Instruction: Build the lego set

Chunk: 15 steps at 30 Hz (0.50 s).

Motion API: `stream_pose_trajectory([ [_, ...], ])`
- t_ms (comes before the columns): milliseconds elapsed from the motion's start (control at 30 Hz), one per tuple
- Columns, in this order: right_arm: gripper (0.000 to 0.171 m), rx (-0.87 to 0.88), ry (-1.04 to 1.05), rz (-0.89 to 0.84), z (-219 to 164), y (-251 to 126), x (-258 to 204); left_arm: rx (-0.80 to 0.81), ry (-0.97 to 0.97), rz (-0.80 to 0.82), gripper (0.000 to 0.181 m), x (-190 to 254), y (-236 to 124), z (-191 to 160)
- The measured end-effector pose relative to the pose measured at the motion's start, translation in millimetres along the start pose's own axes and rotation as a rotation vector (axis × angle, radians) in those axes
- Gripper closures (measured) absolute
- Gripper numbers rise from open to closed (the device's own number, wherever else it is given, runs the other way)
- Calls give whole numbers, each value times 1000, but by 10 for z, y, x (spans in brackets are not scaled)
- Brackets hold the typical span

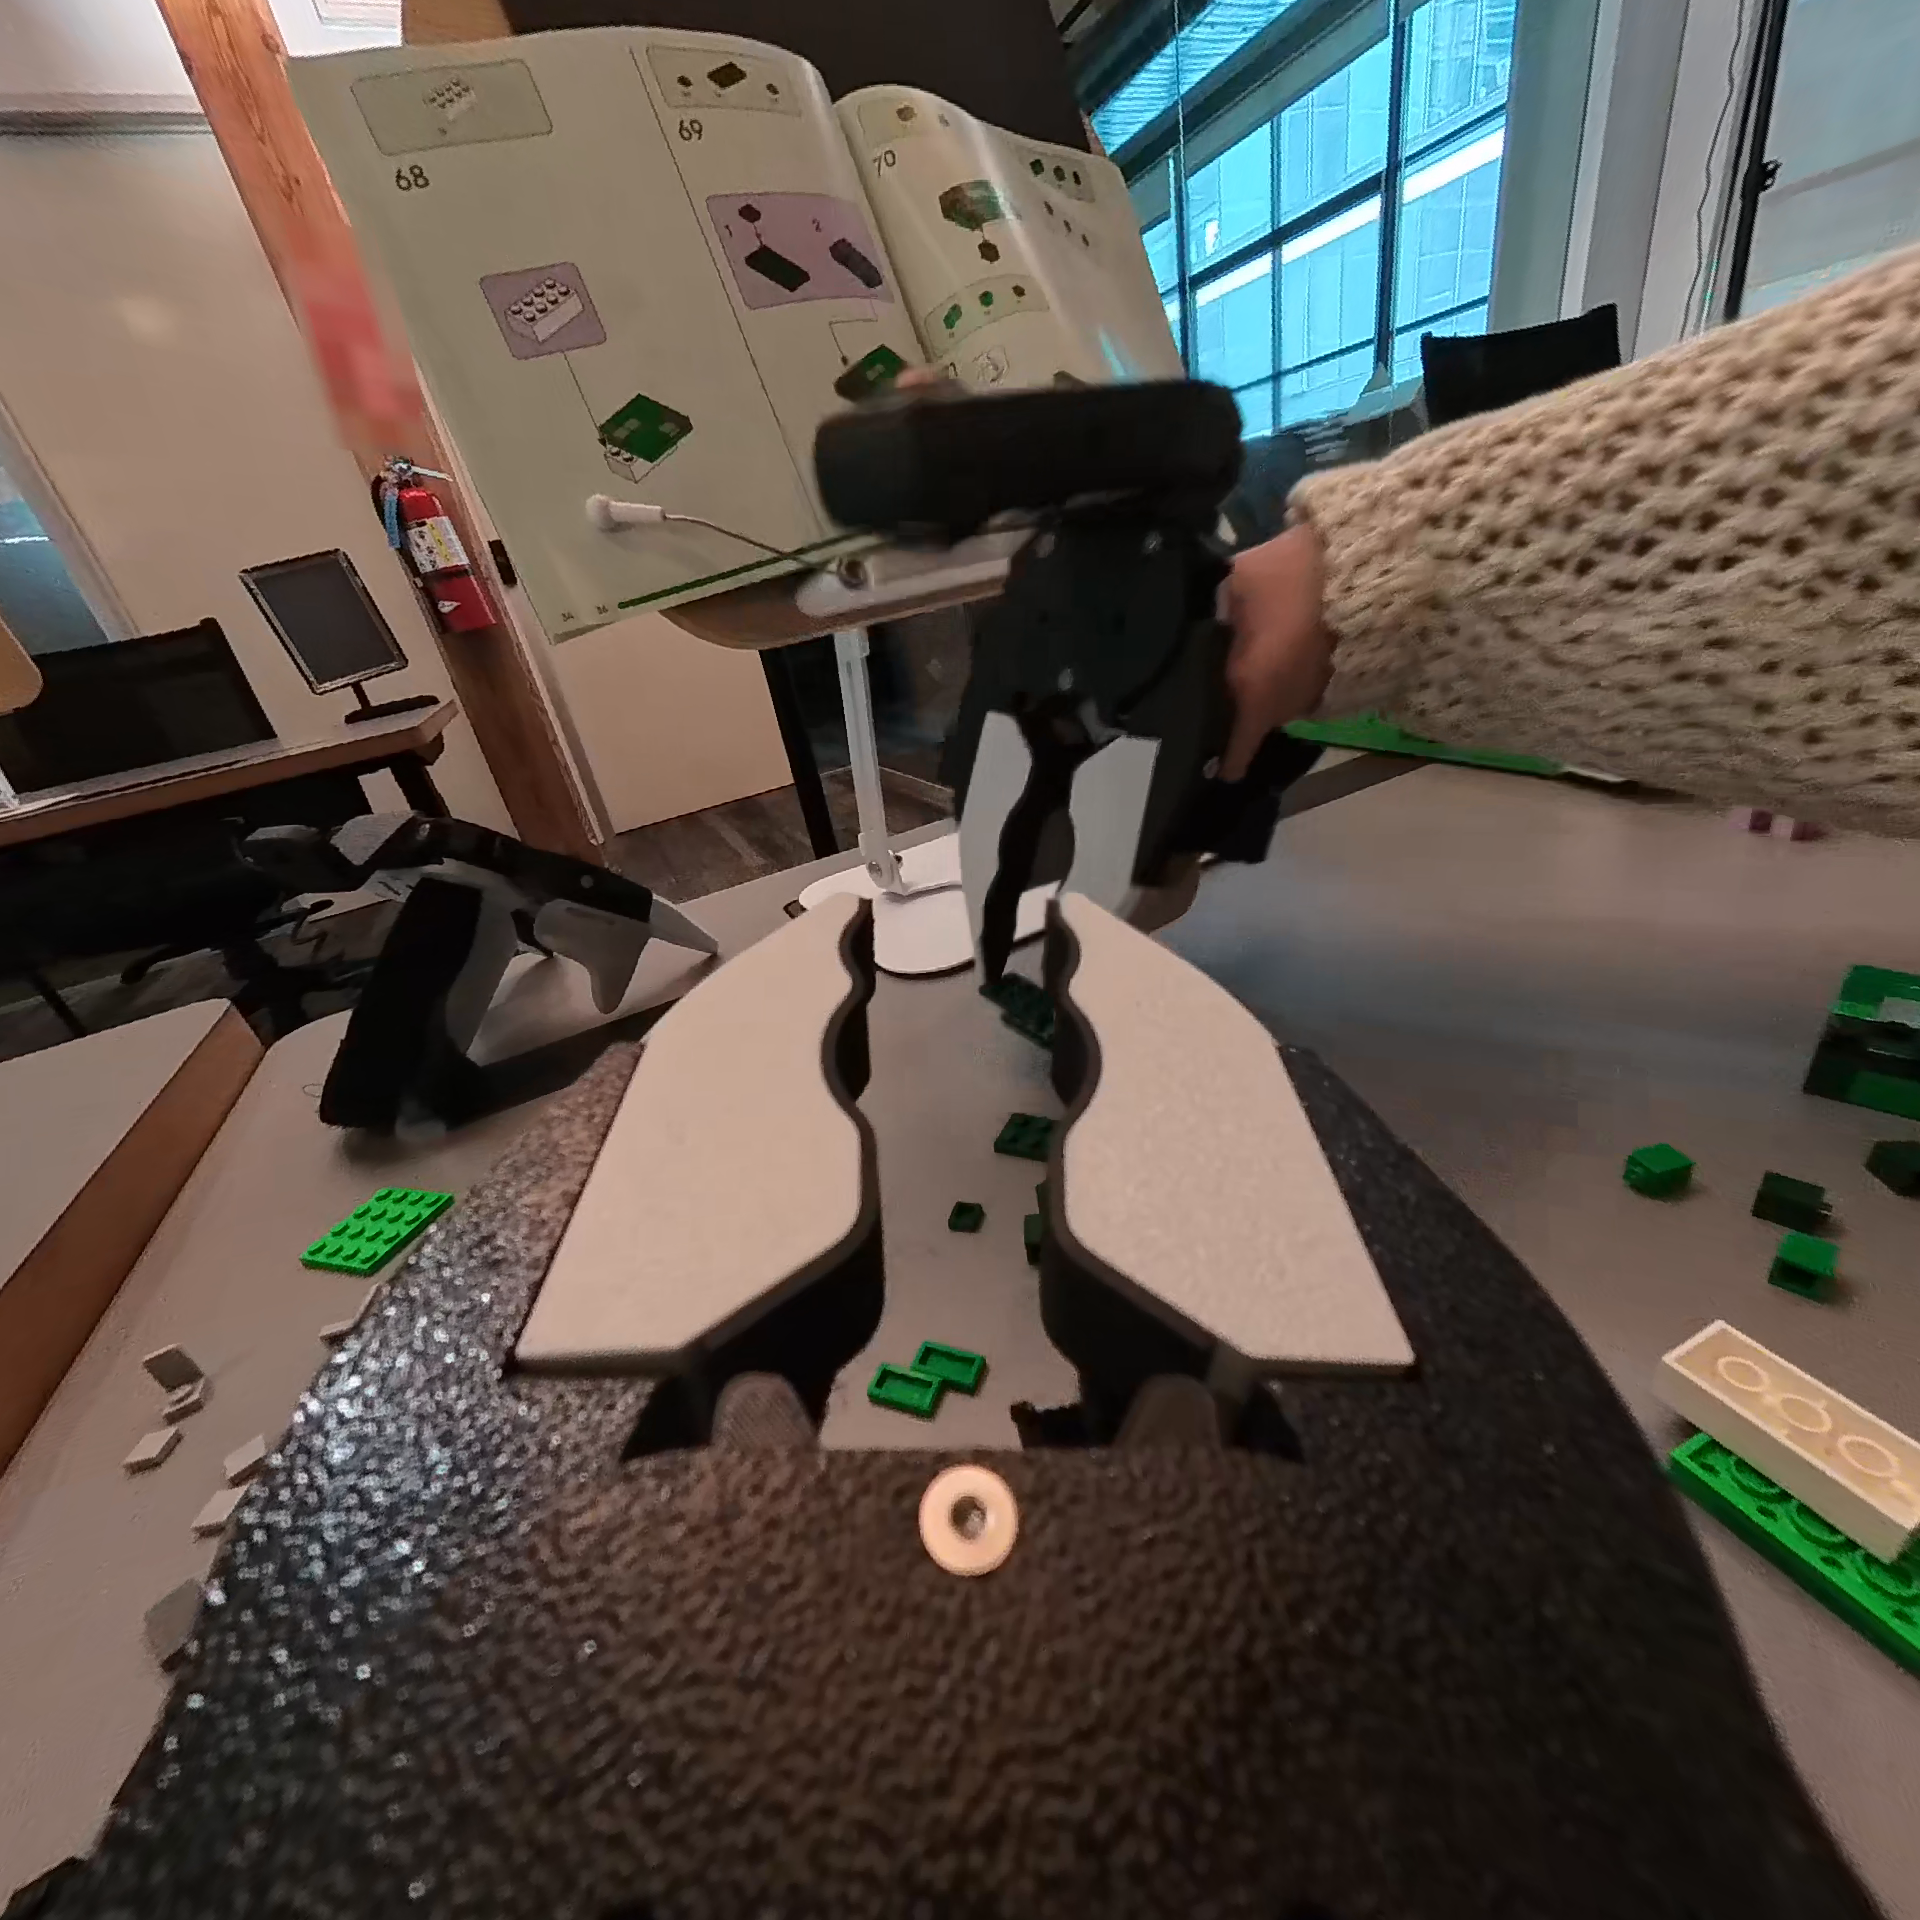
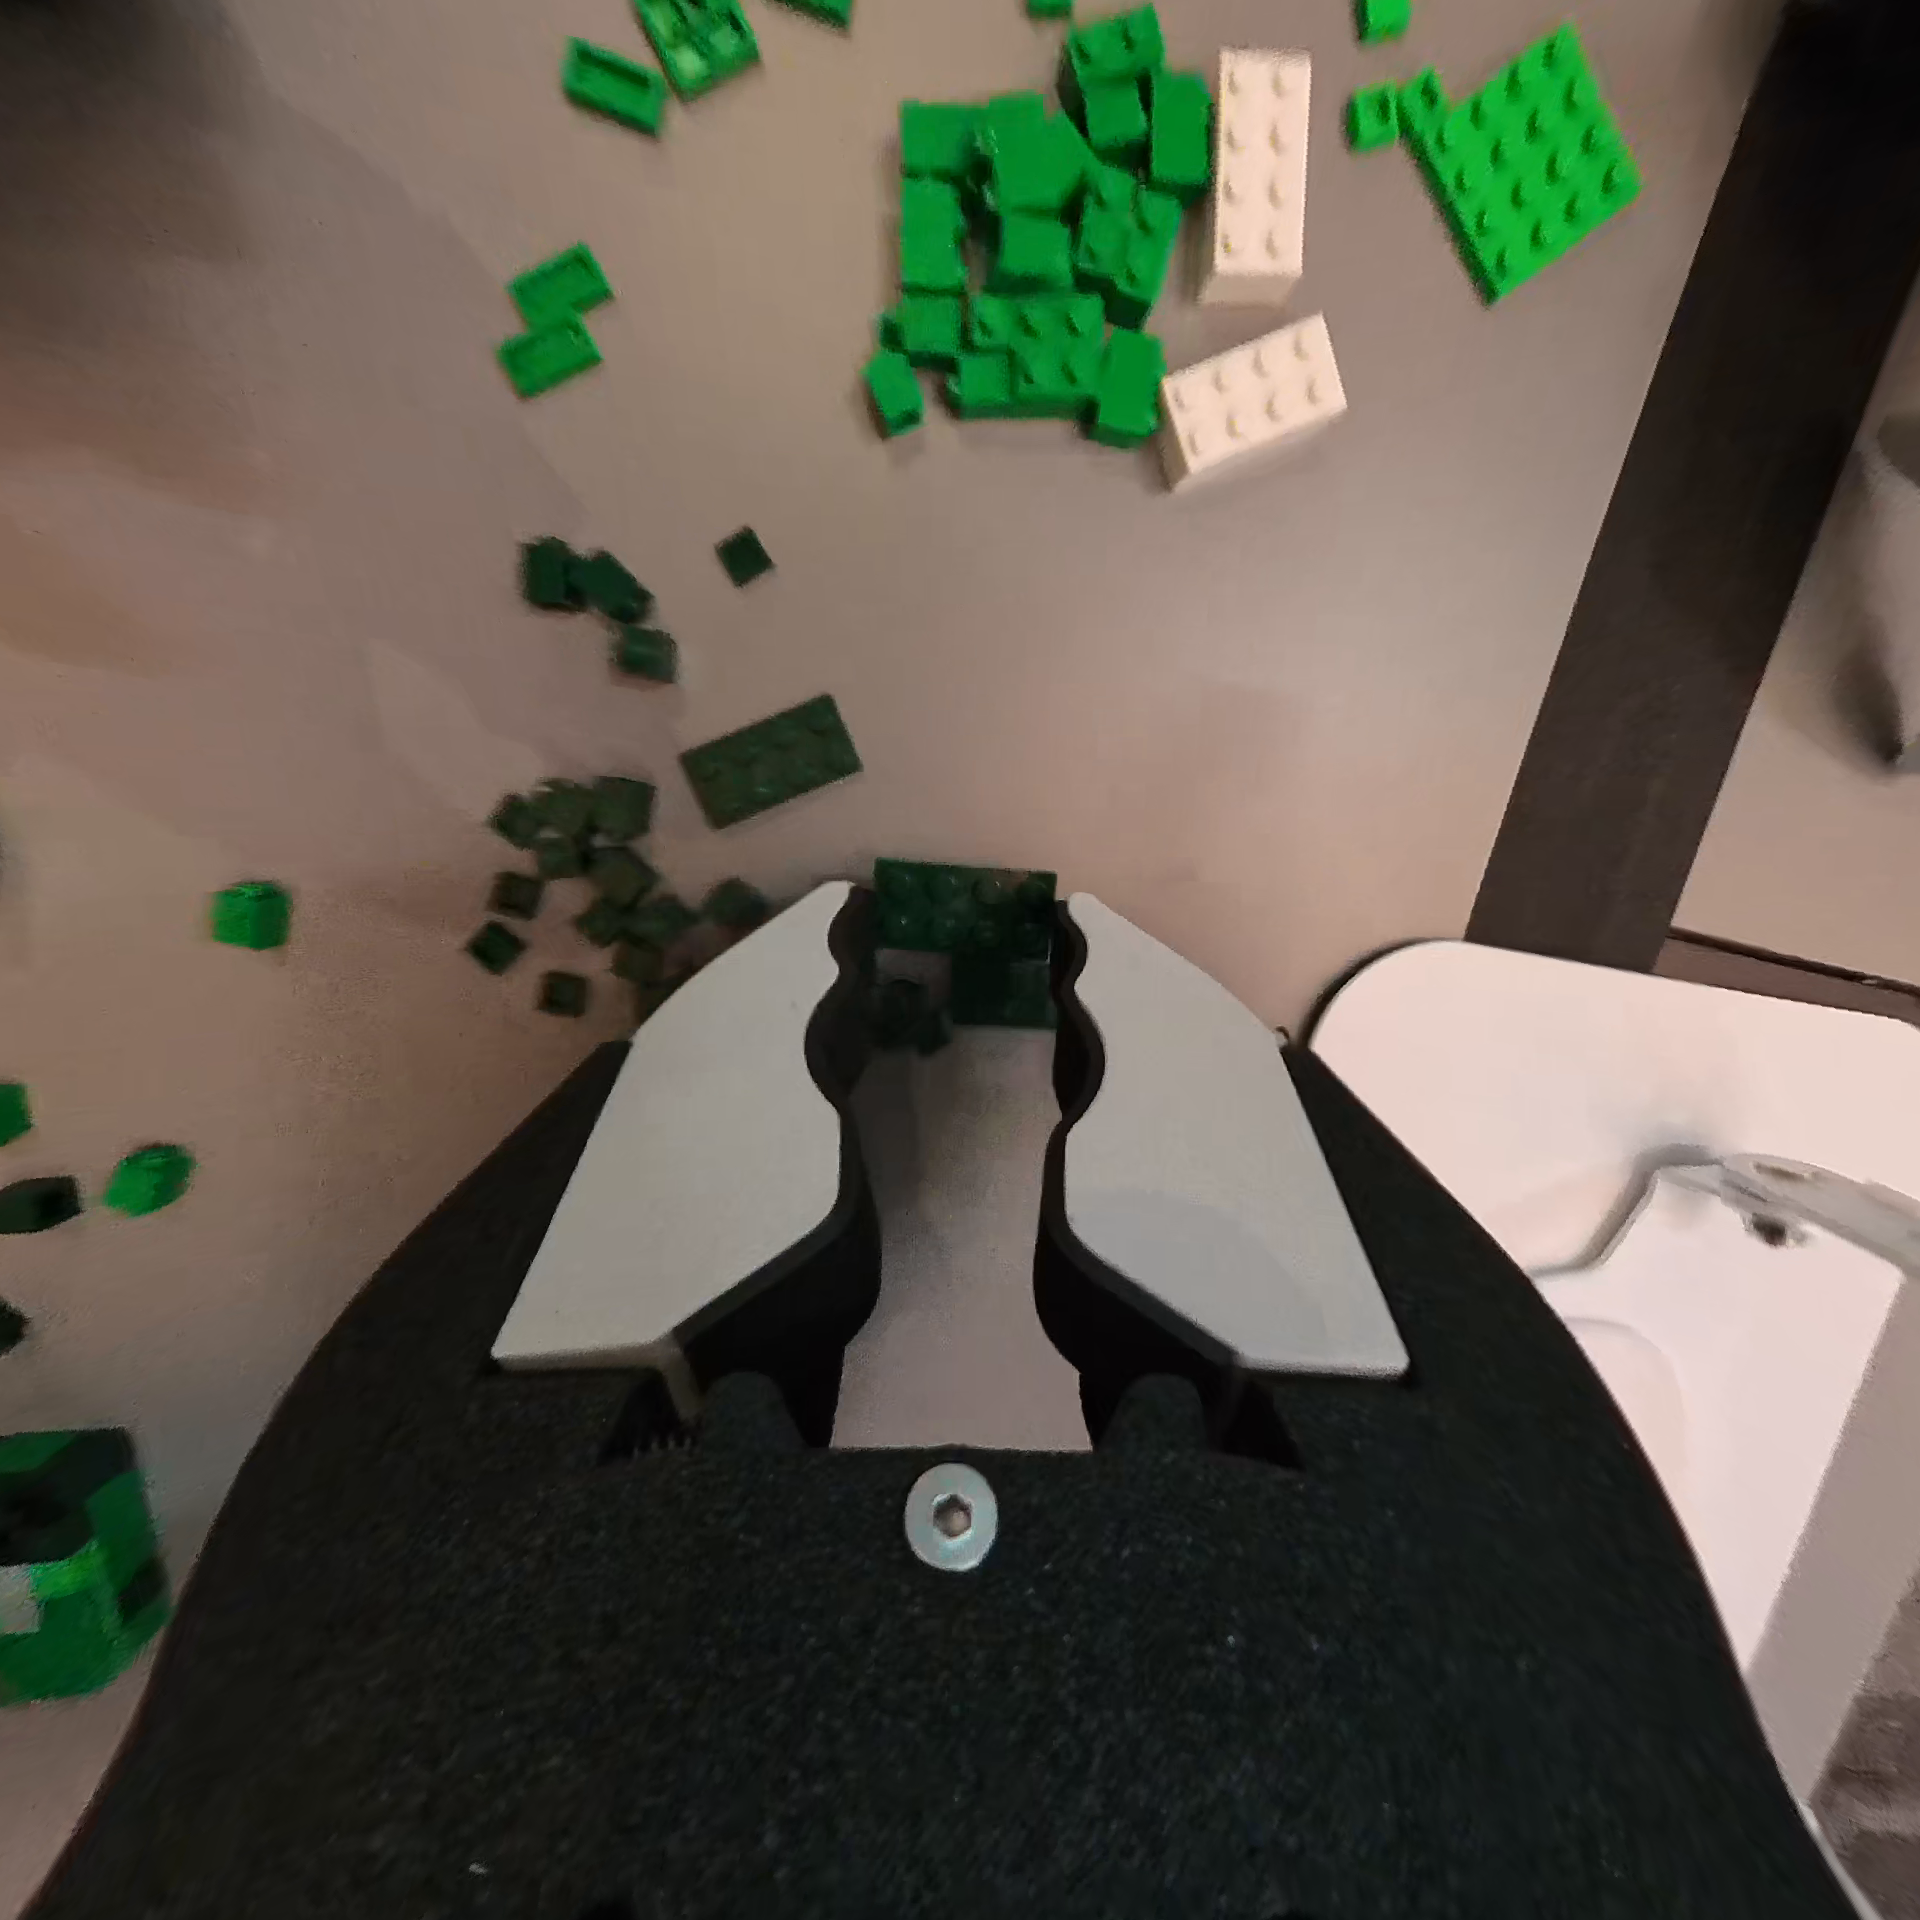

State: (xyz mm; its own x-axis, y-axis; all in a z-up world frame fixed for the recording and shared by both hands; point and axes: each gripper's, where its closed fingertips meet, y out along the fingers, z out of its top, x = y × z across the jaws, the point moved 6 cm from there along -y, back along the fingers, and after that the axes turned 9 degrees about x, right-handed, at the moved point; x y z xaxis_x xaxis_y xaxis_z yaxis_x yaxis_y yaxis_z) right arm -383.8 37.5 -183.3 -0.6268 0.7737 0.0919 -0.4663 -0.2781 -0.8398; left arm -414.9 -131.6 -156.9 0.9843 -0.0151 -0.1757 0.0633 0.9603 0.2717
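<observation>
My right gripper (image 2: pixel 956 909) points down at the grey table and is shut on a dark green plate (image 2: pixel 961 899) held between its tips, low over the surface. In the left wrist view the same gripper (image 1: pixel 1023 935) is held by a hand in a knit sleeve, with the plate (image 1: pixel 1023 1006) at its tips. My left gripper (image 1: pixel 956 925) is open and empty, hovering just in front of it. Small green pieces (image 1: pixel 930 1377) lie beneath its fingers. An open instruction booklet (image 1: pixel 623 312) stands on a holder behind.
A pile of bright green bricks (image 2: pixel 1029 260), two white bricks (image 2: pixel 1257 166), a green plate (image 2: pixel 1517 156) and dark green pieces (image 2: pixel 769 758) lie ahead. A partly built green model (image 1: pixel 1870 1039) stands right. A spare gripper (image 1: pixel 468 987) lies left. The white stand base (image 2: pixel 1558 1143) is right. The tips of one gripper are about 12 cm away from the tips of the other. From either gripper's tips it is about 20 cm to the partly built green model (image 1: pixel 1870 1039).
</observation>
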Motion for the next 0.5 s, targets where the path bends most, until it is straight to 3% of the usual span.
stream_pose_trajectory([
  [200,139,143,-61,-112,116,-484,-742,3,7,-15,151,26,7,4],
  [500,139,377,51,-339,-96,-880,-1863,22,101,-95,151,206,7,51],
])
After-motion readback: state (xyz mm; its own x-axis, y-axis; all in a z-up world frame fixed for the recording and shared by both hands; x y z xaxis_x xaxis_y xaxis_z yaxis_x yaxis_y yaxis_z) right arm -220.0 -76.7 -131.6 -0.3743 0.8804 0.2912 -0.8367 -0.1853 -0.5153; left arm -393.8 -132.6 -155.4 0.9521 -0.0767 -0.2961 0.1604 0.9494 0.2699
